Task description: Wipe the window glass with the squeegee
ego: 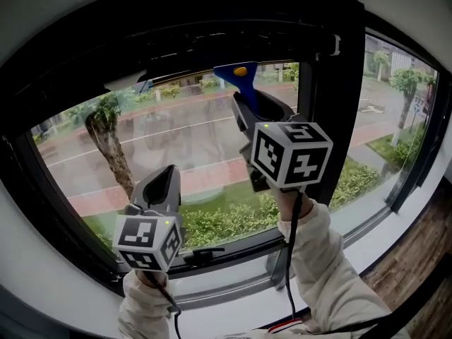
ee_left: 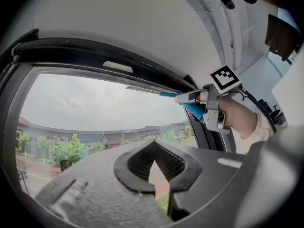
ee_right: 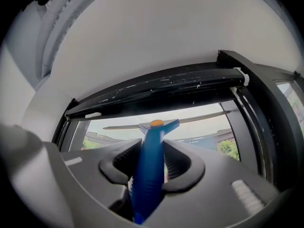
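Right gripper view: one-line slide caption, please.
Right tongs clamp the blue squeegee by its handle, blade near the top of the window glass.

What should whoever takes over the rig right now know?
Right gripper: shut on the squeegee handle, blade up by the top edge of the window glass; contact with the glass can't be told.
Left gripper: shut, empty, low in front of the pane.
Done: squeegee in hand, at the top. No marks show what is wiped.
Left: probably pull the blade down, then repeat across.

Overcast daylight through window glass [ego: 185,138], fisheye edges, vignette
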Tool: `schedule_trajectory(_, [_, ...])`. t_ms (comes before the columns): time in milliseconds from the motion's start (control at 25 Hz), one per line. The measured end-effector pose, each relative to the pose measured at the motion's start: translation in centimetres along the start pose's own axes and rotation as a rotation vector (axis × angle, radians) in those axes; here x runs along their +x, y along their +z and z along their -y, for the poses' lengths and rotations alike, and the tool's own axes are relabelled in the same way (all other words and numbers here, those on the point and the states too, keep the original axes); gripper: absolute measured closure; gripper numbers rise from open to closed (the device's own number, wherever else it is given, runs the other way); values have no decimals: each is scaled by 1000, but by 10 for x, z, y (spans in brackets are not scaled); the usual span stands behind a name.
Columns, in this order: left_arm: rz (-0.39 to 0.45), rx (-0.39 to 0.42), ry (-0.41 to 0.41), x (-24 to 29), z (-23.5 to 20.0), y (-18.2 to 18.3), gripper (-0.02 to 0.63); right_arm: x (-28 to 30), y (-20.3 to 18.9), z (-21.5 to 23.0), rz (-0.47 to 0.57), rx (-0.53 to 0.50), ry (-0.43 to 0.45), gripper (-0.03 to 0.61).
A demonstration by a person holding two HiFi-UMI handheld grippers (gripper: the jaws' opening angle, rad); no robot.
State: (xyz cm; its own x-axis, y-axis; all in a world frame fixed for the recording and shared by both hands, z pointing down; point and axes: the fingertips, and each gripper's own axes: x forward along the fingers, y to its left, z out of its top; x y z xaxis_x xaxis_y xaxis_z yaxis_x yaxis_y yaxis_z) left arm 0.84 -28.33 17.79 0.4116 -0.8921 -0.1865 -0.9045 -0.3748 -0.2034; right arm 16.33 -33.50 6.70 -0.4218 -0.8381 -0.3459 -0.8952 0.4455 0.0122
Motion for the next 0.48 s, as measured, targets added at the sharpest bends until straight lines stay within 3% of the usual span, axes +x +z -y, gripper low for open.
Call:
schedule_trajectory(200, [23, 16, -5, 0, 4, 16, 614, 10, 14, 3, -4, 5, -1, 433])
schedule_trajectory(480, [15, 1, -11, -6, 7, 11, 614, 17, 8, 8, -47, 16, -19, 433])
